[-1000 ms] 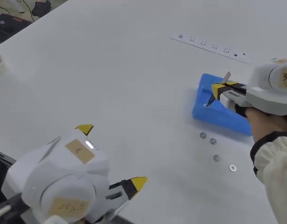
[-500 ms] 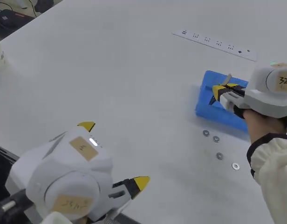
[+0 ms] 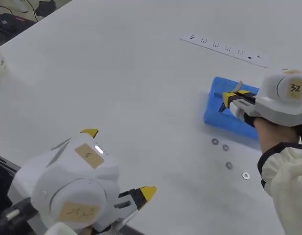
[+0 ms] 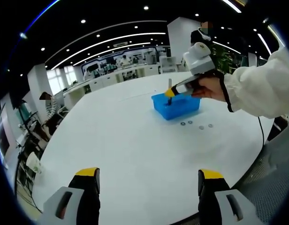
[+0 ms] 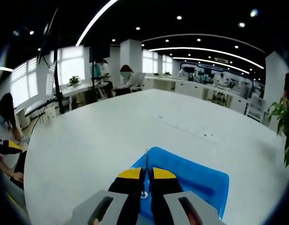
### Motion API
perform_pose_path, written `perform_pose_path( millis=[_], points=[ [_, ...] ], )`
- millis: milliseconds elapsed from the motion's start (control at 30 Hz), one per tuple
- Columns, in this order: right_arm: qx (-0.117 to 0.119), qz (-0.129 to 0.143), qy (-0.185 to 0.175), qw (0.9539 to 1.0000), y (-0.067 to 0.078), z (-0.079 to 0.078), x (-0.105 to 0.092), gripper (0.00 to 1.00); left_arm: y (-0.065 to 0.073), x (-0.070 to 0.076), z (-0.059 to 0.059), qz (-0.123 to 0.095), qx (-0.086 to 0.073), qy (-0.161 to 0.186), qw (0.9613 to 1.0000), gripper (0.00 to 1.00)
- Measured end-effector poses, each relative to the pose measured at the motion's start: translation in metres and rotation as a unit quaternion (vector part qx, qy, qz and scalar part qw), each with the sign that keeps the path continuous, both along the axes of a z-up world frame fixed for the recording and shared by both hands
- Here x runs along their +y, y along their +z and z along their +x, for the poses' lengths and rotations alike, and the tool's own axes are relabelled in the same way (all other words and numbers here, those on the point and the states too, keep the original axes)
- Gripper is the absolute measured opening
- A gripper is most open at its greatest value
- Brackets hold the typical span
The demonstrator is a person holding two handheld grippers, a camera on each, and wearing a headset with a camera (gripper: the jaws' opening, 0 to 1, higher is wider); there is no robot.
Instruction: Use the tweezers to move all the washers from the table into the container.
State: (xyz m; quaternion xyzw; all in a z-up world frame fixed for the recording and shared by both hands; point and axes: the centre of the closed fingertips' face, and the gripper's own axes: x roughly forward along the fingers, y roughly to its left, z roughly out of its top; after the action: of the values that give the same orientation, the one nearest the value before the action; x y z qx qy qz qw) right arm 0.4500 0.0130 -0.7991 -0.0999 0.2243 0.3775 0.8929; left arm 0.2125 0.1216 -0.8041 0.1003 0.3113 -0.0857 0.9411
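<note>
— Where are the washers [image 3: 225, 147]?
— Four of them, flat on the table [image 3: 116, 73], in a loose string just beside the near wall of the container [image 3: 213, 100]. They lie apart from each other, and none touches the box.
— And the tweezers [image 3: 238, 86]?
— Over the container, tilted, with the tips pointing down into it. In the left gripper view the dark tips dip below the rim. Whether they touch the floor of the box, I cannot tell.
— Anything in the tips?
— Too small to tell from here.
— Who has them?
— The right gripper [image 3: 229, 95]. Its yellow-tipped jaws are pinched almost together on the tweezers' shaft, with just a sliver of gap, and it hangs above the blue box. A hand [image 3: 268, 134] in a white sleeve [image 3: 288, 181] grips it from behind.
— The other one?
— The left gripper [image 3: 118, 162] is well apart from all that, at the near edge of the table. Its jaws are spread wide with nothing between them.
— What else is out there?
— A white power strip [image 3: 224, 49], lying on the table beyond the container.
</note>
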Motion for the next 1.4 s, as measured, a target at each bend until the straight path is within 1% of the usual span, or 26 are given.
perform_pose_path(
  millis=[133,333,433,533,667,767,967,1067,1133,1233,1400],
  points=[
    [-0.009,0.004,0.001,1.0,0.011,-0.004,-0.003,0.02,0.001,-0.001,0.0,0.0,-0.001,-0.001,1.0,0.88],
    [-0.019,0.025,0.003,0.9995,0.033,-0.018,-0.009,0.02,0.001,-0.002,0.0,-0.001,-0.003,-0.003,1.0,0.88],
    [-0.022,0.033,0.005,0.9992,0.04,-0.023,-0.01,0.02,0.002,-0.004,0.0,-0.004,-0.005,-0.007,1.0,0.89],
    [-0.022,0.044,0.006,0.9988,0.049,-0.03,-0.011,0.02,0.002,-0.005,0.001,-0.004,-0.007,-0.009,0.9999,0.88],
    [-0.013,0.059,0.006,0.9981,0.055,-0.041,-0.013,0.02,0.002,-0.005,0.0,-0.003,-0.005,-0.01,0.9999,0.88],
    [-0.007,0.065,0.006,0.9978,0.053,-0.047,-0.015,0.03,0.002,-0.005,0.0,-0.006,-0.007,-0.011,0.9999,0.88],
    [0.005,0.065,0.005,0.9979,0.045,-0.06,-0.018,0.03,0.002,-0.005,0.0,-0.004,-0.004,-0.013,0.9999,0.88],
    [0.012,0.061,0.003,0.9981,0.037,-0.064,-0.019,0.03,0.0,-0.005,-0.001,-0.002,0.0,-0.014,0.9999,0.87],
    [0.017,0.059,0.001,0.9981,0.032,-0.066,-0.02,0.03,0.001,-0.006,0.0,-0.002,-0.003,-0.015,0.9999,0.87],
    [0.025,0.058,0.0,0.998,0.024,-0.068,-0.02,0.03,-0.001,-0.005,-0.001,-0.001,0.001,-0.015,0.9999,0.86],
    [0.032,0.04,0.003,0.9987,0.009,-0.069,-0.02,0.03,-0.001,-0.006,-0.001,-0.001,0.002,-0.016,0.9999,0.87]
  ],
)
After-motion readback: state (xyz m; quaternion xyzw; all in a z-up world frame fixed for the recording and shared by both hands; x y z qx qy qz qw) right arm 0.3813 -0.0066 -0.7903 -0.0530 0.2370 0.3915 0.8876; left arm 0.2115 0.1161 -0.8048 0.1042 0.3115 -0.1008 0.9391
